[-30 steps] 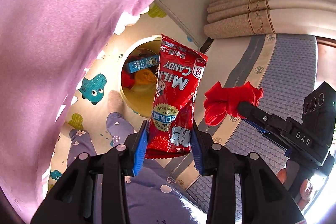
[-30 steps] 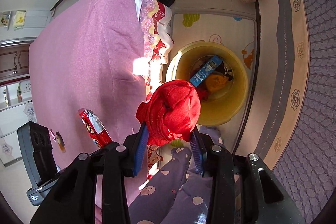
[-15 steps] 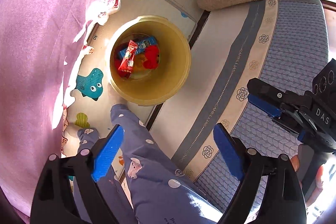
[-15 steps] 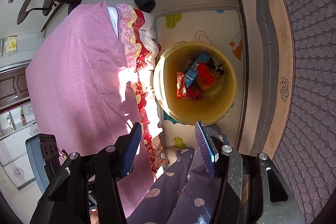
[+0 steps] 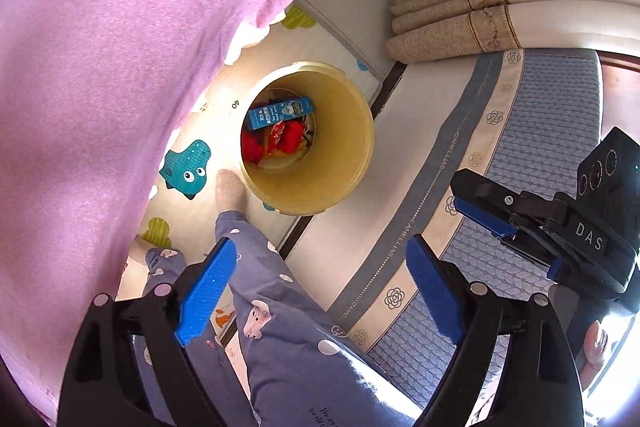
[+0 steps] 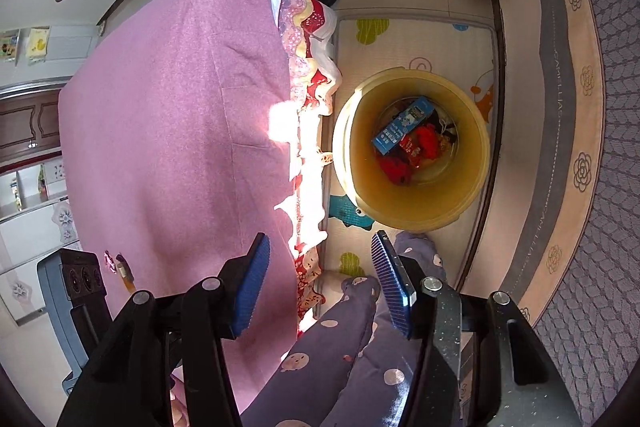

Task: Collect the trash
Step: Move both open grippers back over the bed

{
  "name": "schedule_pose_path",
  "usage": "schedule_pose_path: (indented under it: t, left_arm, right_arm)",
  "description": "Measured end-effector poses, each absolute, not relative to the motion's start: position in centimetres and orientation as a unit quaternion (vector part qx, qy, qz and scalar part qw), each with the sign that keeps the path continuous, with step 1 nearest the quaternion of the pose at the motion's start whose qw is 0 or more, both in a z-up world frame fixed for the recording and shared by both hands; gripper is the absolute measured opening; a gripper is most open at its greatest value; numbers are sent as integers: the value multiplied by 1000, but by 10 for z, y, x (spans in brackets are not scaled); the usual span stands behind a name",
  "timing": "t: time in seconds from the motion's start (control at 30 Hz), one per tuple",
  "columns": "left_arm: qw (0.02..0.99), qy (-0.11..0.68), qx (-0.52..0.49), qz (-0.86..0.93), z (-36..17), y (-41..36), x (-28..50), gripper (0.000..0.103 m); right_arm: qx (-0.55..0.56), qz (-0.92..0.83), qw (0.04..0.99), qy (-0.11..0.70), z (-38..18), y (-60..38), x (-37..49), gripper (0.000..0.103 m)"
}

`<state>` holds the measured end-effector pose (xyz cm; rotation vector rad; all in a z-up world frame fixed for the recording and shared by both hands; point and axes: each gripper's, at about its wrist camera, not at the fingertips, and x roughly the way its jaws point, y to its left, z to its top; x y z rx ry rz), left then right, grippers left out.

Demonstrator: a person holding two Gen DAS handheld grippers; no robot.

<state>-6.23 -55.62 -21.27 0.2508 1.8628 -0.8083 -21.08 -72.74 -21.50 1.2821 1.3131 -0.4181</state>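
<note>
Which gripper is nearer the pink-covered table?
Left. The left gripper hangs right beside the pink tablecloth, fingers open. The right gripper is on the far side of the person's legs, over the blue patterned mat, also open.

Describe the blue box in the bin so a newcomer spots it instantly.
Find the round yellow bin on the cartoon play mat beside the pink-covered table. Inside, the blue box lies on top of the trash: long, flat, rectangular, the only blue piece among crumpled red wrappers.
</note>
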Motion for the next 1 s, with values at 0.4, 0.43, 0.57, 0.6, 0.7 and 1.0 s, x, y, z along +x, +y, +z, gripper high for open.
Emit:
schedule_pose_path:
  t: [0.4,0.43,0.57,0.6,0.7,1.0]
  left_arm:
    - [581,765,6,-277,-185,-421,-5,85]
    - [587,763,-3,-270,-183,-407,-1,85]
    - [607,756,-38,-243,-176,-349,18,85]
    - [611,753,-46,-237,-174,-335,22,85]
    - [626,745,-67,-221,-169,-291,36,85]
    - [669,717,-110,-162,-156,-172,85,85]
  right_arm:
    - [479,-88,631,604,-184,-613,-105,53]
    - [473,-80,634,607,-182,-600,-96,53]
    - [450,-45,643,619,-173,-548,-60,53]
    - [443,-35,645,621,-171,-534,-51,53]
    - [421,-12,653,629,-164,-493,-25,53]
    - [372,51,664,646,-150,-388,40,53]
